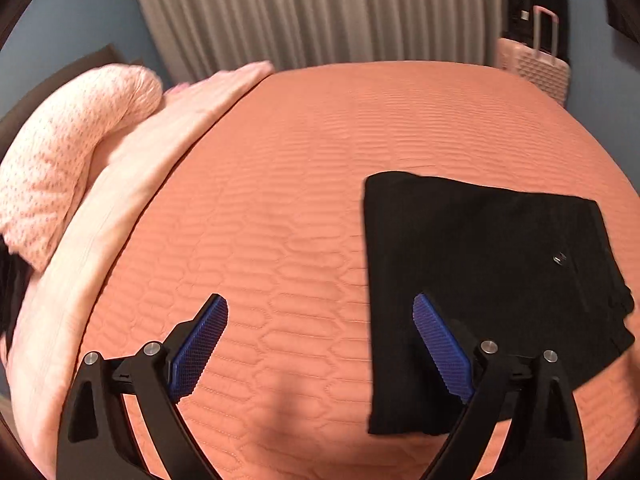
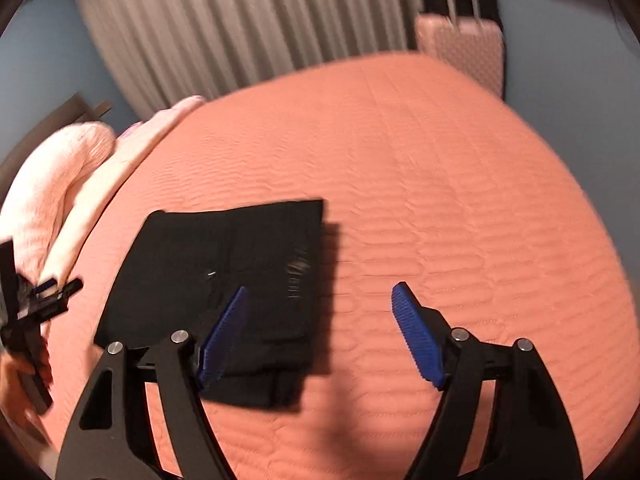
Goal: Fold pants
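Black pants (image 1: pixel 480 272) lie folded into a compact rectangle on the orange quilted bed (image 1: pixel 280 168). In the left wrist view my left gripper (image 1: pixel 320 304) is open and empty, held above the bed, with its right finger over the pants' left edge. In the right wrist view the pants (image 2: pixel 200 272) lie at lower left. My right gripper (image 2: pixel 320 292) is open and empty above the bed, its left finger over the pants. The left gripper (image 2: pixel 48 292) shows at the far left edge of the right wrist view.
A pink patterned pillow (image 1: pixel 68 152) and a folded-back pale pink sheet (image 1: pixel 160 152) lie at the bed's left. A pink suitcase (image 1: pixel 536 64) stands past the far right corner, and it also shows in the right wrist view (image 2: pixel 464 40). Grey curtains (image 1: pixel 312 12) hang behind.
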`<state>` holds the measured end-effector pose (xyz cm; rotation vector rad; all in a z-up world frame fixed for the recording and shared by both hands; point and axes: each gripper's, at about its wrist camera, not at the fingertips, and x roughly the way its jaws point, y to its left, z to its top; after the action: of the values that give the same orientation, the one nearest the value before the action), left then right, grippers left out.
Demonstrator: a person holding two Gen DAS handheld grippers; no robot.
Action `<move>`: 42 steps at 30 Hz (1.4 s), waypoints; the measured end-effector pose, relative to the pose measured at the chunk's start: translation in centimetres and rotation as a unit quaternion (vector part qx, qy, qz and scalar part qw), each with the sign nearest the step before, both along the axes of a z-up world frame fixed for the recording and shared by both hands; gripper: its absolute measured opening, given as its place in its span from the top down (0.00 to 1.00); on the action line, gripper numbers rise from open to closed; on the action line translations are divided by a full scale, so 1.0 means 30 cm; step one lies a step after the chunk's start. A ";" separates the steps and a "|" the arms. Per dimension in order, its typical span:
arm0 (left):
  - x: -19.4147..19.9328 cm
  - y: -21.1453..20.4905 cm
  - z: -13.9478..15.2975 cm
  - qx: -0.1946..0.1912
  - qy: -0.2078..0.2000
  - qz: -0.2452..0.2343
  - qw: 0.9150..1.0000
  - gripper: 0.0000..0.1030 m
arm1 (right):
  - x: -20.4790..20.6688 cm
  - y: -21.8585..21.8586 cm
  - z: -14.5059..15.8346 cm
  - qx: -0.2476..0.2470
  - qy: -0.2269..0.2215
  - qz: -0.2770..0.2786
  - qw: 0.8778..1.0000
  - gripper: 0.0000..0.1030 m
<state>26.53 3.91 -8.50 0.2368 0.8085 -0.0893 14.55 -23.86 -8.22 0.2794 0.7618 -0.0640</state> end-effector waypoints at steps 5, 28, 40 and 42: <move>0.016 -0.200 -0.067 -0.026 0.049 -0.074 0.996 0.10 | 0.192 0.215 -0.083 0.055 0.031 0.073 0.995 0.52; -0.155 -0.250 -0.019 0.012 0.025 -0.048 0.998 0.08 | -0.103 0.254 0.085 -0.021 0.008 -0.025 0.999 0.28; -0.407 -0.220 0.217 -0.050 0.005 -0.024 0.998 0.05 | -0.212 0.340 0.273 -0.030 -0.037 -0.074 0.996 0.05; -0.419 -0.205 0.225 -0.056 0.008 -0.024 0.998 0.05 | -0.227 0.354 0.284 -0.030 -0.044 -0.070 0.996 0.05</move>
<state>13.95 -2.25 -1.76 0.1492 0.8116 -0.1812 7.74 -13.23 0.32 0.2775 0.6517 -0.2061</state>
